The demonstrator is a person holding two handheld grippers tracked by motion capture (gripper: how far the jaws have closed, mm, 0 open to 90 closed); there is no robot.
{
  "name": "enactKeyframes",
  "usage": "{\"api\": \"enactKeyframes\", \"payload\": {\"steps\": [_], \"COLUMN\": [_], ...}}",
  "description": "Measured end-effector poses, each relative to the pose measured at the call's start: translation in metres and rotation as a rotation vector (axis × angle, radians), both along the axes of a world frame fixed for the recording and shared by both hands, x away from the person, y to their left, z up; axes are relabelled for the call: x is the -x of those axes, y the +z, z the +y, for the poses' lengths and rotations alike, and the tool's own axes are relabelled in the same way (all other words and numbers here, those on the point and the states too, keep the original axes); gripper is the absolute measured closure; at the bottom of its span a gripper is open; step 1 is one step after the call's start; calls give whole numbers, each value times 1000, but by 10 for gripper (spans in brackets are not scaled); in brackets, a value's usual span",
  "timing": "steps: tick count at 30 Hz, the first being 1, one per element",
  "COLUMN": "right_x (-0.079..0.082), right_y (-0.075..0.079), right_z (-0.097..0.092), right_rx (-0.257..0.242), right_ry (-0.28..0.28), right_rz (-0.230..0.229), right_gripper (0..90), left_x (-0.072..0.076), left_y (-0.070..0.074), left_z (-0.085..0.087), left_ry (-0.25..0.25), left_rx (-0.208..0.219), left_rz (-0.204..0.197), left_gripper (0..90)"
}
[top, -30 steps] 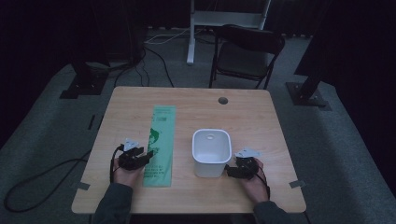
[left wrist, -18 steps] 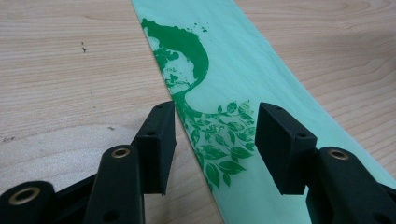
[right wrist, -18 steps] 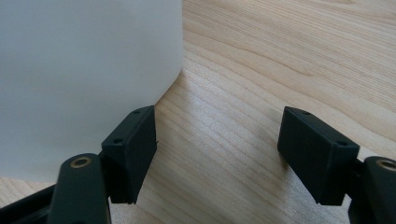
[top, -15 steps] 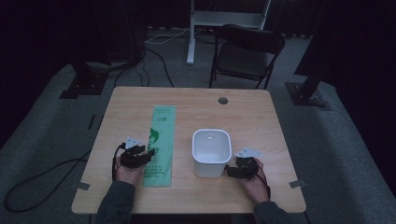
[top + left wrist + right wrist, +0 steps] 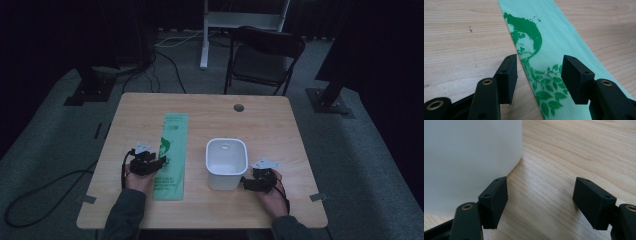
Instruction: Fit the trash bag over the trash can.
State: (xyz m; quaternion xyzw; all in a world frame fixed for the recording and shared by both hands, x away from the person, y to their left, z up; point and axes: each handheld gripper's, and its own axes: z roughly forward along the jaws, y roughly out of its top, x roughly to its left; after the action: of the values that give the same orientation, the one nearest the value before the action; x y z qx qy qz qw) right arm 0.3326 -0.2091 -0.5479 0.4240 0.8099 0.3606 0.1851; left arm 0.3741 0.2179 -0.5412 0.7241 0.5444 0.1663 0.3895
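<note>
One flat pale-green plastic bag with a dark-green leaf print and one white rectangular plastic tub lie on the wooden table. The left gripper stands spread wide over the bag's edge, gripping nothing. The right gripper is spread too, one jaw just beside the tub wall.

We record the right hand-held gripper with its two black jaws standing wide apart and nothing clamped between them. We note a white container at the left of the view, its rounded corner resting on the light wooden worktop. The left jaw sits just beside the container's wall; we cannot tell whether it touches. The right jaw stands over bare wood.
</note>
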Motion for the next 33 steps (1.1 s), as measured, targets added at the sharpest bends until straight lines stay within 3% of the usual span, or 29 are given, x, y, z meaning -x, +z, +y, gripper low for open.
{"api": "enactKeyframes", "payload": {"steps": [8,18,23,25,33], "right_x": [0,0,0,0,0], "right_y": [0,0,0,0,0], "right_z": [0,0,0,0,0], "right_rx": [0,0,-1,-1,-1], "right_ry": [1,0,2,2,2], "right_rz": [0,1,0,0,0], "right_gripper": [276,276,275,275,275], "left_x": [-11,-21,-24,-24,-27], "left_y": [-1,0,0,0,0], "left_z": [-3,-18,-29,-31,-41], "left_ry": [16,-35,-62,-63,-52], "left_rx": [11,19,-13,-14,-91], "left_rz": [15,27,17,16,-8], "left_gripper": [458,442,451,472,562]}}
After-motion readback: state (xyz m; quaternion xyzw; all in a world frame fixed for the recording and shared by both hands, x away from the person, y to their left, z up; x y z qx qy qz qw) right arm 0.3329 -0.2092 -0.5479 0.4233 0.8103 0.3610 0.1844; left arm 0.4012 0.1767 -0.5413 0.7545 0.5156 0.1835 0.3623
